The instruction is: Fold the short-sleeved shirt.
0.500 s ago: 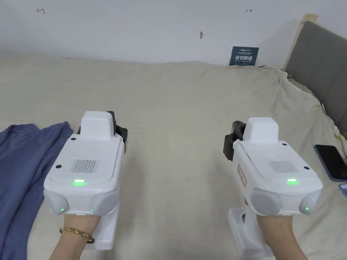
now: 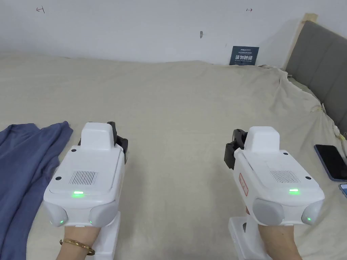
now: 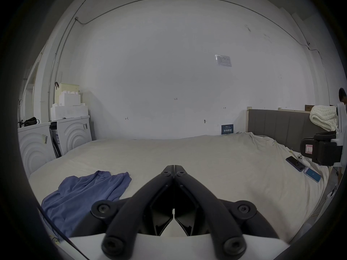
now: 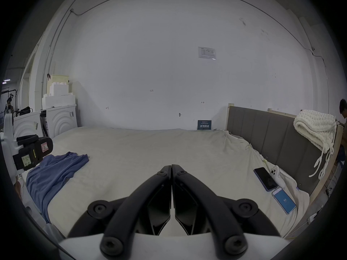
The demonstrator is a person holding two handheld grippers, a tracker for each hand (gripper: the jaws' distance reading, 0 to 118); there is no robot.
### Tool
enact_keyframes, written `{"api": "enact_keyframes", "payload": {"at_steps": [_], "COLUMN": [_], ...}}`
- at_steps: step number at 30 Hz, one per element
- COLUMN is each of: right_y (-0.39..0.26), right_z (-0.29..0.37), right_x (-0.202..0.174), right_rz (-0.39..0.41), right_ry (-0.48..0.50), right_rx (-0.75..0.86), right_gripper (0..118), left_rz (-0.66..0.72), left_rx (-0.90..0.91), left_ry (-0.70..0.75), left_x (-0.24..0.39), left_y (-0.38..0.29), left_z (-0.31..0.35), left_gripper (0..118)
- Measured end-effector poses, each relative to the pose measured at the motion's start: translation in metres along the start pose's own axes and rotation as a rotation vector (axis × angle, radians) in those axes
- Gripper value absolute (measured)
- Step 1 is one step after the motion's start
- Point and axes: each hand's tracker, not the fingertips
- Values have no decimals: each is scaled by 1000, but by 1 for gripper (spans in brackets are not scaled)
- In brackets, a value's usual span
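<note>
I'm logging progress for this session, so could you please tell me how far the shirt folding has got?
Nothing looks done yet: the blue shirt lies rumpled and unfolded on the bed. Nothing is in hand either; the left gripper and right gripper are empty, jaws shut, above bare sheet. Spreading the shirt flat and every fold remain.

Head view bright, even, sharp; both gripper views dimmer, fisheye-bent with black vignetted edges.

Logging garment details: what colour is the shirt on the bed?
Plain blue shirt, no pattern; clearest in the right gripper view.
</note>
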Motion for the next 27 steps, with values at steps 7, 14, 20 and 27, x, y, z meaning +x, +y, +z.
{"api": "enact_keyframes", "payload": {"at_steps": [7, 14, 20, 27], "right_y": [1, 1, 2, 2], "right_z": [2, 5, 6, 7], "right_x": [-1, -2, -1, 0], "right_rz": [0, 4, -3, -4], "right_ry": [4, 2, 8, 11], "right_rx": [1, 2, 2, 5], "right_gripper": [0, 0, 0, 0], "left_rz": [-5, -1, -3, 1], "left_rx": [9, 9, 13, 12], "left_ry": [-7, -13, -16, -18], "left_x": [1, 2, 4, 4], "left_y": [3, 3, 4, 3], "left_z": [1, 2, 2, 1], "left_gripper": [0, 0, 0, 0]}}
